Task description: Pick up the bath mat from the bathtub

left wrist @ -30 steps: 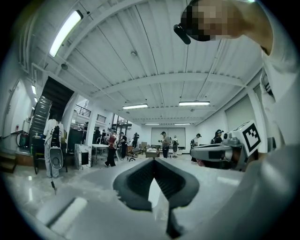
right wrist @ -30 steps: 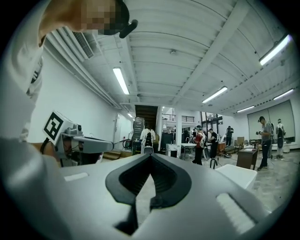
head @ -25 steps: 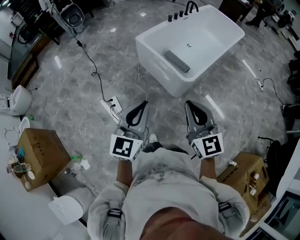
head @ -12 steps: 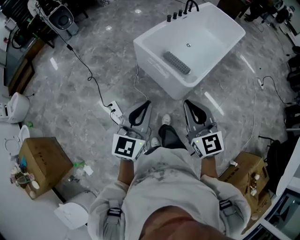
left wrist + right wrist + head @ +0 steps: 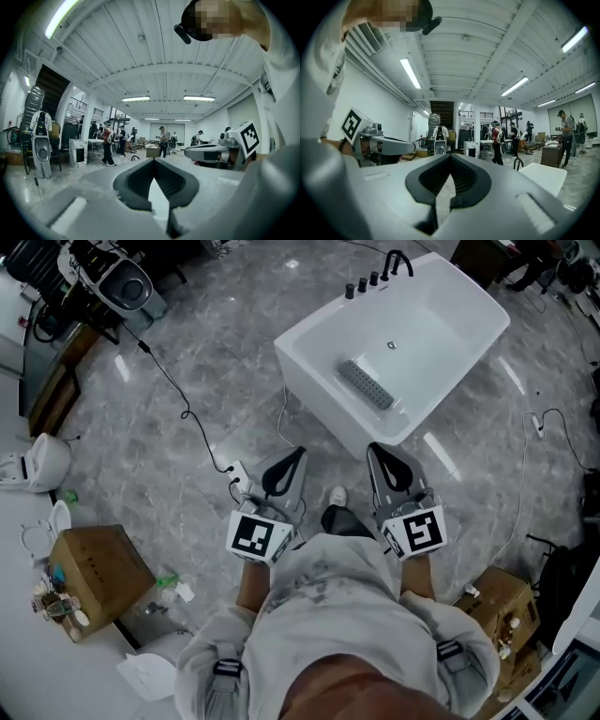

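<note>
- A brown cardboard box [image 5: 94, 573] sits at the far left on the grey marble-patterned floor [image 5: 187, 324]. A white power strip [image 5: 237, 474] lies just left of the grippers.
- The left gripper [image 5: 296, 454] is held level, its black jaws closed tip to tip with nothing between them.
- The grey ribbed rectangular bath mat [image 5: 365, 383] lies flat on the bottom of the white freestanding bathtub [image 5: 321, 395], along its near wall, well apart from both grippers.
- The right gripper [image 5: 373, 448], beside the left one, is likewise closed and empty.
</note>
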Tool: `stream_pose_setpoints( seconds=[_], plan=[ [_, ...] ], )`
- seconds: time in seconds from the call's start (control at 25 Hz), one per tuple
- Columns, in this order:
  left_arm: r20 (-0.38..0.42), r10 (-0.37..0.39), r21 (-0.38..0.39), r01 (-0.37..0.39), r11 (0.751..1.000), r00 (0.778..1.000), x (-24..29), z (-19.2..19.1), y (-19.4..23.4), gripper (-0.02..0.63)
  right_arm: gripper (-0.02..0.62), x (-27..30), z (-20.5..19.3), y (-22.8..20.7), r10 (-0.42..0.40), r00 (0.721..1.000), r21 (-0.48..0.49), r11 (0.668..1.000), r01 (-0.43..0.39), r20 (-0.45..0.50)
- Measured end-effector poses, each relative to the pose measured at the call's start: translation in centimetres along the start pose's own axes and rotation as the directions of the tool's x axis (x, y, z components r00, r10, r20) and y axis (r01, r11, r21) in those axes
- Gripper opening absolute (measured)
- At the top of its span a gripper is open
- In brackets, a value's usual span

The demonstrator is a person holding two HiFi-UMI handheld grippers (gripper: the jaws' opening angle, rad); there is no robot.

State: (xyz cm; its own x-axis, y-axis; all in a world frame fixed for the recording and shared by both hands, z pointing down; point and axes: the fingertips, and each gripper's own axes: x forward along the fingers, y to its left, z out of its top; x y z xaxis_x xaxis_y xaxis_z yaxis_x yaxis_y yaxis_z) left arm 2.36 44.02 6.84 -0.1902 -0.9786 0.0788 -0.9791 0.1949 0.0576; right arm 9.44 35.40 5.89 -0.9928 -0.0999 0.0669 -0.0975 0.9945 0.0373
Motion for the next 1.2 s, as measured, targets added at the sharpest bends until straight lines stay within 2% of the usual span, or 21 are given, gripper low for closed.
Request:
stream_pose_setpoints(
  seconds=[0.28,0.56,0.84,1.2],
  plan=[
    [-0.008,0.003,0.023,-0.002,1.0,1.0,7.8,1.3,2.4,0.002,0.002,4.8,0.2,-6.3,0.02,1.0,0.002,1.0,-0.02,-0.01],
    [-0.006,-0.019,0.03,0.019,0.999,1.0,14.1,2.2,3.3,0.002,0.002,7.3,0.2,-11.6,0.005,1.0,0.0,1.0,-0.005,-0.018],
    [-0.021,-0.063,0.022,0.063,0.998,0.998,18.2,2.1,3.4,0.002,0.002,8.4,0.0,-15.0,-0.032,0.999,0.015,0.999,0.032,-0.02],
    [-0.02,-0.144,0.032,0.145,0.989,0.989,22.6,2.0,5.3,0.002,0.002,10.8,-0.8,-18.3,-0.118,0.993,0.026,0.993,0.119,-0.028]
  ],
)
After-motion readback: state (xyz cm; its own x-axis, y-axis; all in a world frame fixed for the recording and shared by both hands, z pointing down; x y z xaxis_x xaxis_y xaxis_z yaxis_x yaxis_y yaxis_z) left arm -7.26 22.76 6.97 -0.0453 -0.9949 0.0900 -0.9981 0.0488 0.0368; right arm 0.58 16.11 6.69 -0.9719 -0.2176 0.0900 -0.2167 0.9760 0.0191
